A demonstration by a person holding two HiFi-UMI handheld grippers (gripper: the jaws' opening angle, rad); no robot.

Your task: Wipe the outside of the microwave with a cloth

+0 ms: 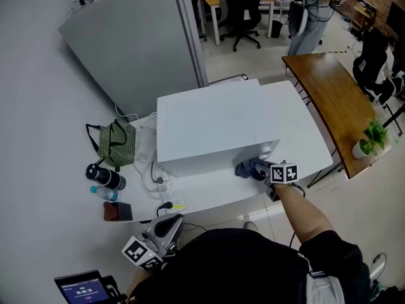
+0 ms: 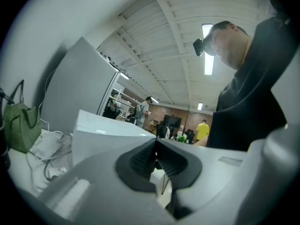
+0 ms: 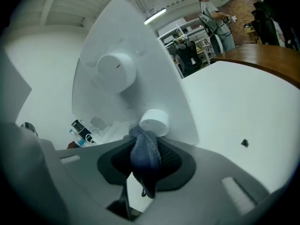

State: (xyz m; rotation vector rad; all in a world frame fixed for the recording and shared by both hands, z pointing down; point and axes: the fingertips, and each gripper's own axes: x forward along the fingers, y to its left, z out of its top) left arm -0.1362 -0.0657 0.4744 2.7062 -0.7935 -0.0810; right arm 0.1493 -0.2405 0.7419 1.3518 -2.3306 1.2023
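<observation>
A white microwave (image 1: 221, 128) sits on the white table (image 1: 215, 192); its front panel with two round knobs (image 3: 117, 69) fills the right gripper view. My right gripper (image 1: 269, 173) is shut on a grey-blue cloth (image 1: 251, 168) (image 3: 144, 153), which presses against the microwave's front by the lower knob (image 3: 154, 121). My left gripper (image 1: 166, 228) hangs low at the table's near edge, away from the microwave, its jaws shut with nothing between them (image 2: 156, 159).
Left of the microwave lie a green bag (image 1: 117, 143), a dark bottle (image 1: 104, 177), a power strip with cables (image 1: 168, 192) and a small dark object (image 1: 118, 211). A wooden table (image 1: 338, 100) with a potted plant (image 1: 370, 138) stands right. A grey partition (image 1: 139, 37) rises behind.
</observation>
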